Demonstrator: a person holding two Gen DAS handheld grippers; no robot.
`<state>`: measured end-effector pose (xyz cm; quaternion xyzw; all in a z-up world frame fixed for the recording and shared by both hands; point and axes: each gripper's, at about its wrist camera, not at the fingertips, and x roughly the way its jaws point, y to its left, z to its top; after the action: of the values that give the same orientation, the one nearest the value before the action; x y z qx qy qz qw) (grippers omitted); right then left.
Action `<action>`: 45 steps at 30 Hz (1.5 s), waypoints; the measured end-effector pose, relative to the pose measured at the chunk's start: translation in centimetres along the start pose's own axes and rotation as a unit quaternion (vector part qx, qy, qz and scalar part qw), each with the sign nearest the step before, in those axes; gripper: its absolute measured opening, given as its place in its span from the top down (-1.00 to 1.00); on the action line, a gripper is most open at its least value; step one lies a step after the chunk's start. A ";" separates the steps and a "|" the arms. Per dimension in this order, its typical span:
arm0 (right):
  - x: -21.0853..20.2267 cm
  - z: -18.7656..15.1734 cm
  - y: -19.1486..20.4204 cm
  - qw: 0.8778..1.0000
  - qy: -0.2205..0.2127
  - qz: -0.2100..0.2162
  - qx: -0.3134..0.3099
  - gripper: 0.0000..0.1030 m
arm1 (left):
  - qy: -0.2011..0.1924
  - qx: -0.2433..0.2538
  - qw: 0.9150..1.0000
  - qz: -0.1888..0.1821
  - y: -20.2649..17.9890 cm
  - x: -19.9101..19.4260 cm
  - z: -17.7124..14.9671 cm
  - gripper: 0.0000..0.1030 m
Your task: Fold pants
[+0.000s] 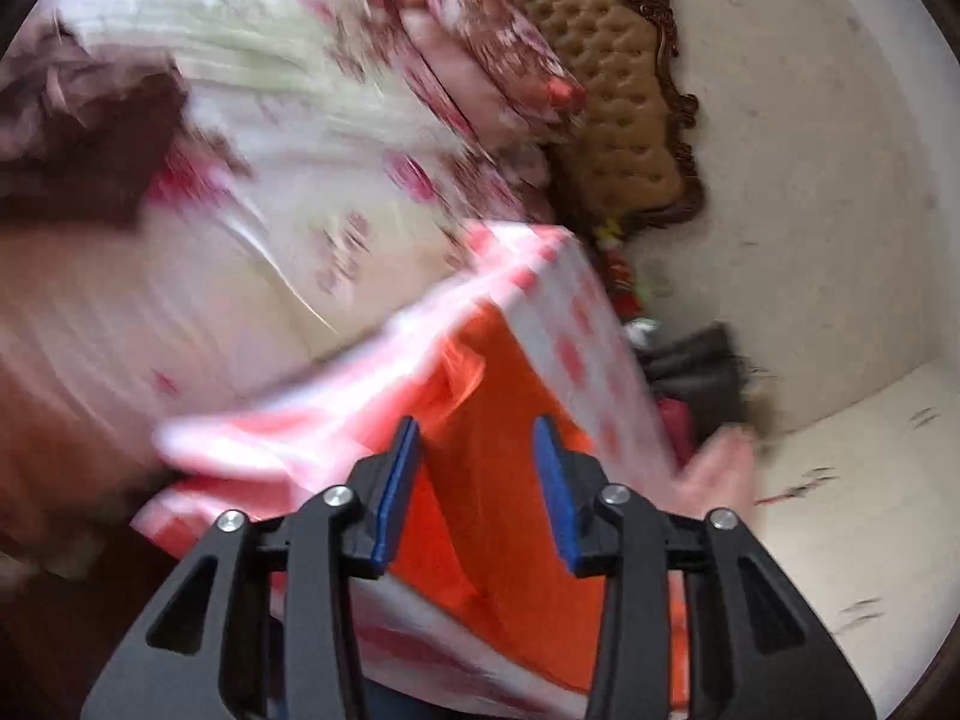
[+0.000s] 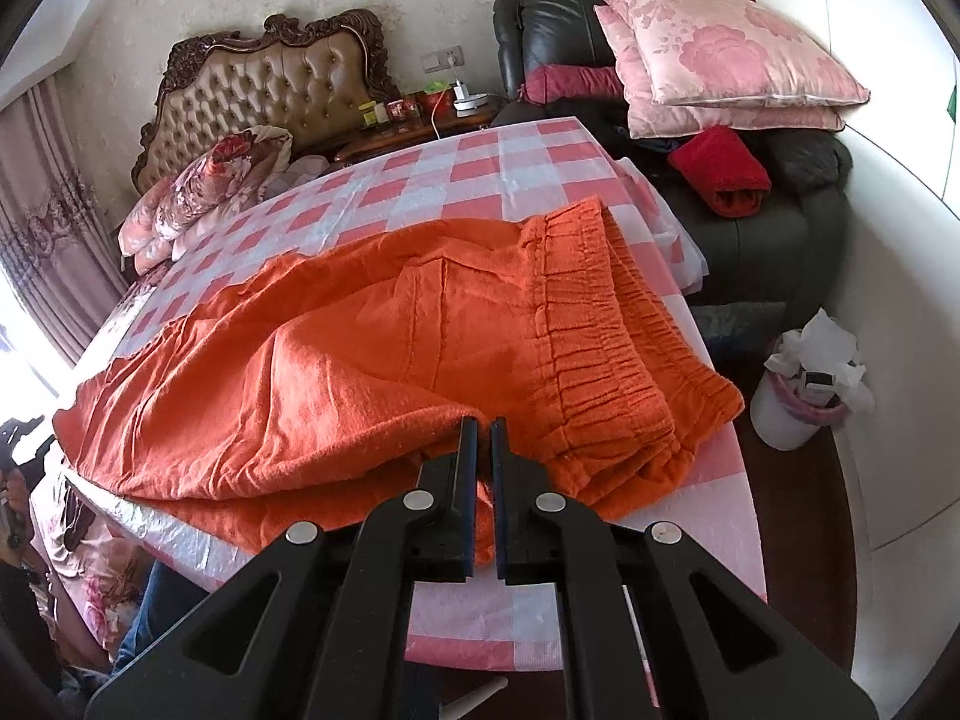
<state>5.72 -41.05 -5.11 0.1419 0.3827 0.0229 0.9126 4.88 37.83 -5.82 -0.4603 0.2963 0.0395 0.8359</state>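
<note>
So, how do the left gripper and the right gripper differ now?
The left gripper has its fingers wide apart with orange pants seen between them, gripping nothing; the right gripper has its fingers almost together at the pants' edge. The left view is blurred; the right view is sharp. Both have black bodies with blue pads.

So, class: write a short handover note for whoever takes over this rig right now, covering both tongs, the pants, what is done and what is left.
Left tongs: open, holding nothing, above the pants; that view is blurred.
Right tongs: nearly shut at the pants' near folded edge; whether they grip cloth I cannot tell.
Pants: on the checked table, waistband to the right.
Done: they look folded over once, legs together.
Left: probably folding them shorter and smoothing.
</note>
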 end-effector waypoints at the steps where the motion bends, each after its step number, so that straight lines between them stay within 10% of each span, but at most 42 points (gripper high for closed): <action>1: 0.0 0.1 -0.1 1.000 0.000 0.002 0.001 0.91 | -0.004 0.000 1.000 0.007 0.3 -0.2 0.2 0.16; 10: 0.3 0.3 0.0 1.000 0.001 0.001 0.000 0.91 | 0.080 0.041 0.996 0.028 2.2 3.4 1.2 0.19; 16: 0.3 0.5 0.3 1.000 -0.001 -0.003 -0.002 0.91 | 0.087 0.084 0.991 0.052 0.4 2.9 0.2 0.88; 23: -3.4 3.2 -0.8 0.997 -0.055 0.040 0.037 0.91 | 0.080 0.101 0.991 0.030 -3.5 0.4 -0.8 0.89; 36: -1.0 1.8 -1.5 0.998 -0.022 0.039 0.055 0.91 | 0.134 0.038 0.990 0.017 0.2 1.9 -3.7 0.87; 45: -0.9 1.4 -1.7 0.998 -0.019 0.037 0.056 0.91 | 0.119 0.017 0.993 0.013 1.3 -0.2 -4.1 0.31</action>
<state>5.92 -43.16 -4.05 0.2074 0.3609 0.0322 0.9087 2.43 35.35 -8.33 -0.4439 0.4002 -0.0097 0.8017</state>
